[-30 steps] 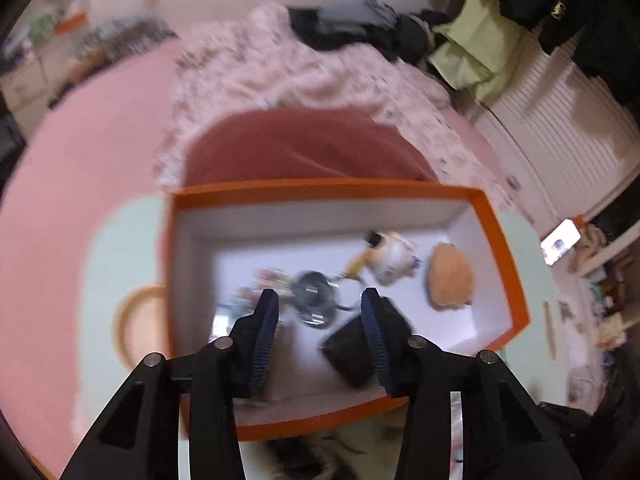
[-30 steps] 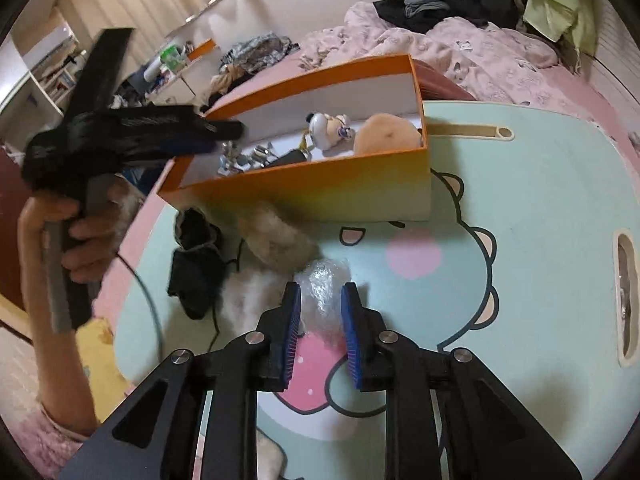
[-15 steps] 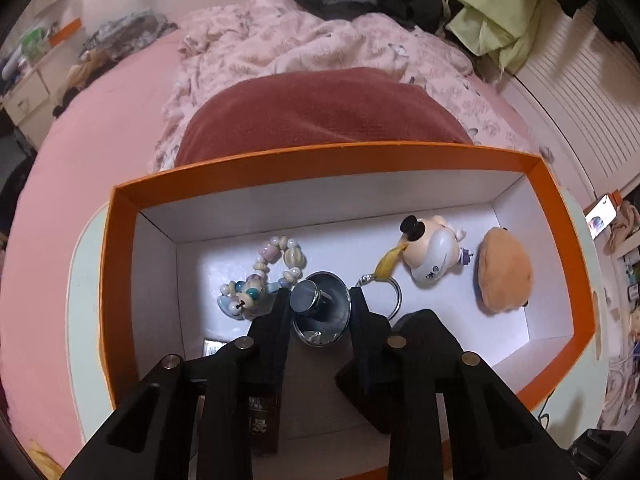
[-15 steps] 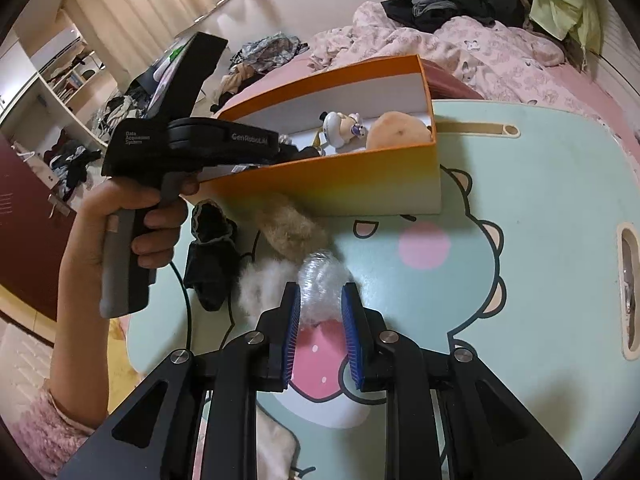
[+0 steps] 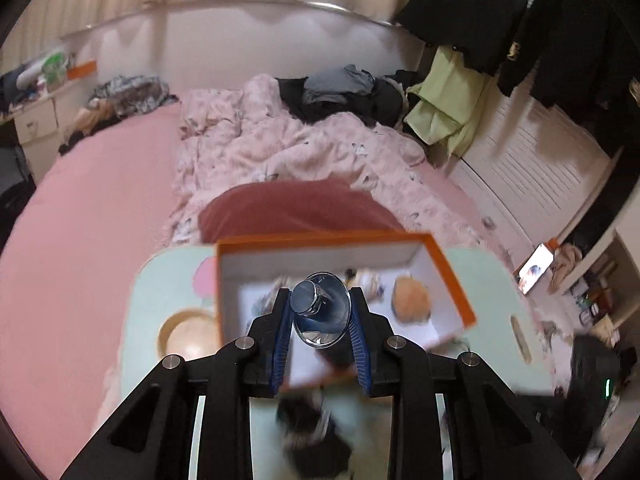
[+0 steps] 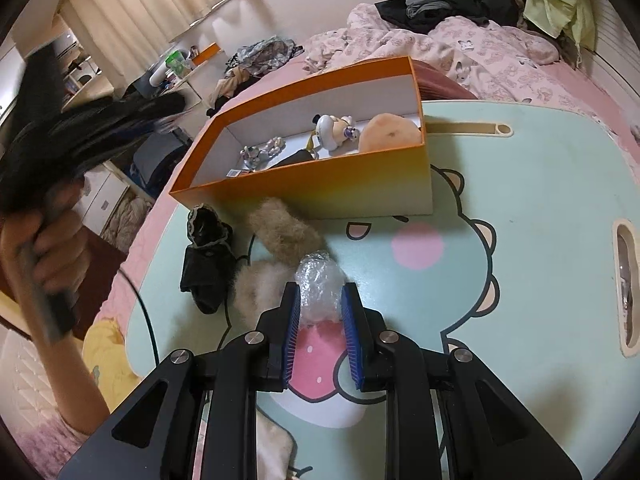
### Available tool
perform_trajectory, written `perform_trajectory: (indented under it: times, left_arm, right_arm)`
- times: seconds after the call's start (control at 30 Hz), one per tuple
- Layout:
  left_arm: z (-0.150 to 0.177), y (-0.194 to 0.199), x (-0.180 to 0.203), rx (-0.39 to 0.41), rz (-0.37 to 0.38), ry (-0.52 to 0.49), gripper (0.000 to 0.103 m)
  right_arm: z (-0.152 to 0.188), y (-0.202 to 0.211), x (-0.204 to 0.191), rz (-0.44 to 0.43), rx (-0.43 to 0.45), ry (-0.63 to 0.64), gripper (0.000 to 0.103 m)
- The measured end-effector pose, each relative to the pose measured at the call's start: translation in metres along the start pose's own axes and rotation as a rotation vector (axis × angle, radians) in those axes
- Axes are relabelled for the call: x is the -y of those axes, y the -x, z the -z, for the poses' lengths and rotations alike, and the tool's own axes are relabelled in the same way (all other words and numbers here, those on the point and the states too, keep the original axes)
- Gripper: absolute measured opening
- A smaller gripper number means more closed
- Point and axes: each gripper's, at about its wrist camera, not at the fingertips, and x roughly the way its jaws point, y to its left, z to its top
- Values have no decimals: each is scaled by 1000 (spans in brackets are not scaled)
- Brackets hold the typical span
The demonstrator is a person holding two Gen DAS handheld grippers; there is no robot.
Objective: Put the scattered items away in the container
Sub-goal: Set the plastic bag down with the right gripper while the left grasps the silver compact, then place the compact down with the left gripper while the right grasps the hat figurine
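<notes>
Judging from what lies where, the orange cardboard box (image 6: 312,184) holds several trinkets, yet the left hand-held gripper (image 5: 320,312) grips a shiny round metal piece (image 5: 320,310) above it, the right hand-held gripper (image 6: 320,320) clamps a crumpled clear plastic wrap (image 6: 318,280) on the mint cartoon tabletop (image 6: 520,208), and fluffy beige pieces (image 6: 280,232) remain outside.

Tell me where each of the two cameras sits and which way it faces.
Left wrist: on the left claw, raised, facing down at the orange cardboard box and pink bed beyond; own fingers grip a clear glass cup.
Right wrist: on the right claw, low over the mint cartoon table; fingers pinch a crumpled clear plastic wrap; a hand shows.
Shared: box, table.
</notes>
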Motion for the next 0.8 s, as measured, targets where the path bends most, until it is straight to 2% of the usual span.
perform_trajectory:
  times: [0.1, 0.2, 0.33, 0.43, 0.6, 0.7, 0.73, 0.8]
  left_arm:
    - [34, 4, -8, 2, -66, -13, 26]
    - [60, -5, -30, -19, -50, 75, 26]
    - [84, -27, -46, -70, -25, 137, 26]
    - [97, -40, -37, -86, 7, 140, 26]
    - [102, -53, -13, -76, 41, 107, 26]
    - [105, -54, -7, -68, 47, 91, 26]
    - [105, -53, -8, -64, 50, 96, 29]
    - [107, -48, -15, -46, 60, 119, 47]
  right_arm:
    - [-1, -2, 1, 3, -3, -7, 22]
    - [0, -3, 1, 6, -8, -4, 22]
    - [-3, -2, 0, 4, 0, -13, 22]
    - [-13, 1, -6, 13, 12, -6, 22]
    - [-47, 10, -31, 72, 68, 43, 22]
    - [-74, 2, -48, 112, 77, 86, 28]
    - [-82, -2, -50, 129, 79, 94, 28]
    - [-97, -15, -55, 174, 75, 106, 38]
